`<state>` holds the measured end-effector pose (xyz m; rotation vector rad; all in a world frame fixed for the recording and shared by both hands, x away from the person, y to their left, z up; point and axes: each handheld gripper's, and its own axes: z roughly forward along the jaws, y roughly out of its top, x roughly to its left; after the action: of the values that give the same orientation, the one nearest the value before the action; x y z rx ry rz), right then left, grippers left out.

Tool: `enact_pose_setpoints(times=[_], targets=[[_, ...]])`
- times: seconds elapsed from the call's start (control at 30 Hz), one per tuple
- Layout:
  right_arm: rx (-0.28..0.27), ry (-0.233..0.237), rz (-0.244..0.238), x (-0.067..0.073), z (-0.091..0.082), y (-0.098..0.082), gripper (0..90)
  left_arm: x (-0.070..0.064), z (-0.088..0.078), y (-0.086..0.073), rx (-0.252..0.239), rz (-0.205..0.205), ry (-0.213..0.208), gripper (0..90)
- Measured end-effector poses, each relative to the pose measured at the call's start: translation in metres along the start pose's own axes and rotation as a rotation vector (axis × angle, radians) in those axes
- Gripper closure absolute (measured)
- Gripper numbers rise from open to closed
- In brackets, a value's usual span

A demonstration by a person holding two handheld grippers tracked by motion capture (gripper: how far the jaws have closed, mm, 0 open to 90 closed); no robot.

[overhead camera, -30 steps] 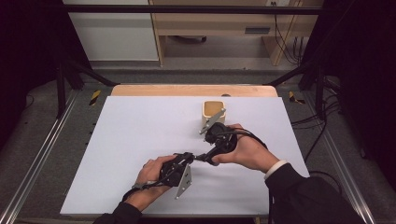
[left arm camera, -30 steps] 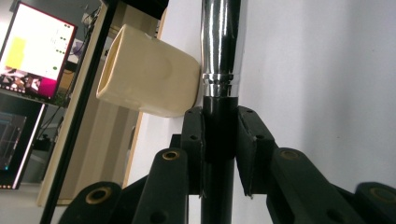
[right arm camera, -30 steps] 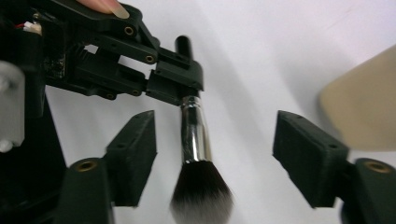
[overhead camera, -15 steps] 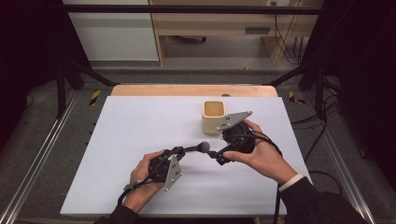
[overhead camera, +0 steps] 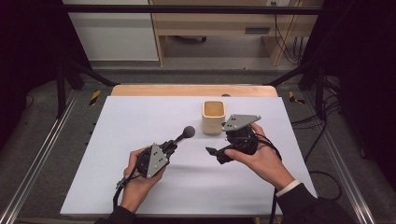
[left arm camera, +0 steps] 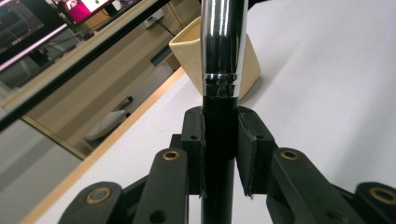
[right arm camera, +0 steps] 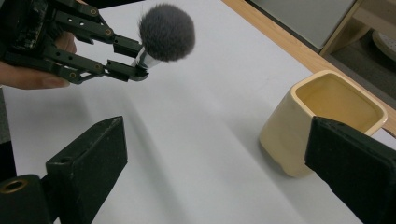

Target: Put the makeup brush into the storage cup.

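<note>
While left gripper [overhead camera: 172,148] jaws clamp brush [overhead camera: 187,132], handle end hidden, right gripper [overhead camera: 212,154] jaws apart, empty.

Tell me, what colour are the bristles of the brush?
Dark grey. The brush head shows best in the right gripper view, held by the left gripper.

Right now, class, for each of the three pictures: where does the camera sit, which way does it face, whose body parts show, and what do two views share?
High view: above the person's side, facing forward and down on the table; both hands, left hand-held gripper, right hand-held gripper.
Left gripper view: rides the left hand-held gripper, looking along shut jaws clamping the brush toward the cup.
Right gripper view: rides the right hand-held gripper, open jaws facing the cup, brush and left hand-held gripper.
Shared: the brush and cup.
</note>
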<state>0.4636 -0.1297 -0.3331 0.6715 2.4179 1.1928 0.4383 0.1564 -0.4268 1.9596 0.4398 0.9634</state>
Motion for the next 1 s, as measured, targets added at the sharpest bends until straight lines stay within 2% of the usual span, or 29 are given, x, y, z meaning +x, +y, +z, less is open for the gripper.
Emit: enact_pose_setpoints(times=[0.03, 0.17, 0.3, 0.4, 0.47, 0.7, 0.83, 1.0], targets=[[0.0, 0.0, 0.0, 0.0, 0.0, 0.0, 7.7, 0.001, 0.0, 0.0, -0.01, -0.027, -0.003, 74.4], [-0.02, 0.001, 0.011, 0.001, 0.002, -0.002, 8.0, 0.002, -0.001, 0.001, -0.019, -0.053, -0.01, 74.4], [-0.035, -0.015, 0.029, 0.004, 0.006, -0.005, 7.7, 0.006, -0.003, 0.0, -0.041, -0.132, -0.018, 74.5], [-0.033, -0.014, 0.036, 0.004, 0.008, -0.006, 7.6, 0.009, -0.003, -0.002, -0.058, -0.175, -0.018, 74.5], [-0.041, -0.013, 0.05, 0.006, 0.012, -0.007, 7.5, 0.009, -0.003, -0.002, -0.056, -0.176, -0.015, 74.5], [-0.042, -0.008, 0.063, 0.013, 0.02, -0.01, 7.9, 0.014, -0.005, -0.003, -0.09, -0.268, -0.03, 74.5], [-0.043, -0.007, 0.066, 0.015, 0.023, -0.014, 8.0, 0.013, -0.004, -0.001, -0.093, -0.264, -0.038, 74.5], [-0.058, -0.022, 0.08, 0.018, 0.023, -0.016, 7.7, 0.015, -0.005, -0.002, -0.109, -0.331, -0.058, 74.4]])
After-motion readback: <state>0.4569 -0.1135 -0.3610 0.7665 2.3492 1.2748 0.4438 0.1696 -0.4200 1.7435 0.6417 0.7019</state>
